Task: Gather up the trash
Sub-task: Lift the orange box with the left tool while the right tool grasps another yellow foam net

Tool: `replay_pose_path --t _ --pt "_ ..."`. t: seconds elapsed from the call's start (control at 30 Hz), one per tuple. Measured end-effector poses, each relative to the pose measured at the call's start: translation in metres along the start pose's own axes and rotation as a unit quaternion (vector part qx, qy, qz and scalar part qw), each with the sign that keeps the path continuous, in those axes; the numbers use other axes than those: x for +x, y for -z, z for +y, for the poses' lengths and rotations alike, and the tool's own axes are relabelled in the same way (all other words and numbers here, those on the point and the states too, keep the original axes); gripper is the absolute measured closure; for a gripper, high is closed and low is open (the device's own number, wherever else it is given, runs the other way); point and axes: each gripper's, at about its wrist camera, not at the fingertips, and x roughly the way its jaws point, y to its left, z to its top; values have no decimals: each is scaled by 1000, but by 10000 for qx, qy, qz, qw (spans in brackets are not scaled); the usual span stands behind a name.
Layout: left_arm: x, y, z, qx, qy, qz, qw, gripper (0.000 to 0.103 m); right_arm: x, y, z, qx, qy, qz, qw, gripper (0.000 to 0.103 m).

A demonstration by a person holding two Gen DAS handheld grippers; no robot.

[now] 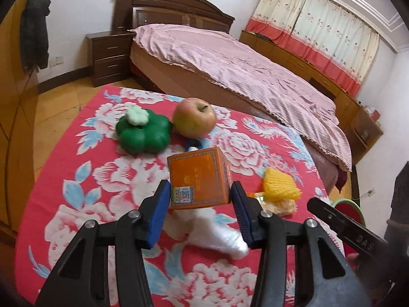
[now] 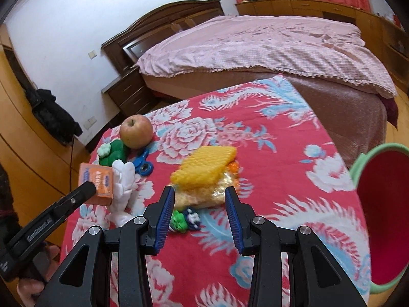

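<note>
My left gripper (image 1: 201, 190) is clamped on the orange carton (image 1: 199, 177), blue pads (image 1: 161, 209) pressing both its sides; carton is lifted off the red floral cloth (image 1: 76, 179). Crumpled white plastic (image 1: 214, 232) lies on the cloth right under it. Far left of the carton: green flower-shaped toy (image 1: 143, 134) and an apple (image 1: 194, 117), touching. A blue fidget spinner (image 2: 143, 163) sits between the toy and the white plastic.

My right gripper (image 2: 200, 202) is parted, pads touching nothing. Yellow foam net (image 2: 204, 168) lies just beyond its tips, on top of a clear crinkly wrapper (image 2: 204, 194). Small green and blue figures (image 2: 185, 220) lie near, between the jaws. The red bin with green rim (image 2: 381, 204) is at the right edge of the table. A pink-covered bed (image 2: 268, 46) stands far behind.
</note>
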Motion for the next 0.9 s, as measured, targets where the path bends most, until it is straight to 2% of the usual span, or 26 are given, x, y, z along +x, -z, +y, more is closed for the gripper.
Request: replay_pose_path --t 0.1,0.43,0.53,0.67,0.73,0.9 --pt "0 -1 7 -68 -7 14 10000 54 13 -4 2 69 -44 9 10000 61" --pt "-3 4 20 -237 55 19 9997 54 53 -11 0 110 364 271 9989 62" --pt "-4 5 23 -291 96 36 9995 54 52 -10 -2 137 370 276 9988 71" --pt "-6 6 24 -313 116 31 9994 54 52 -9 -2 76 339 285 9990 77" --pt "-7 7 24 -313 115 23 9994 54 50 -7 -1 46 295 258 9992 85" --pt "-13 8 24 -303 126 -22 9995 54 42 -4 5 -101 168 148 9997 90"
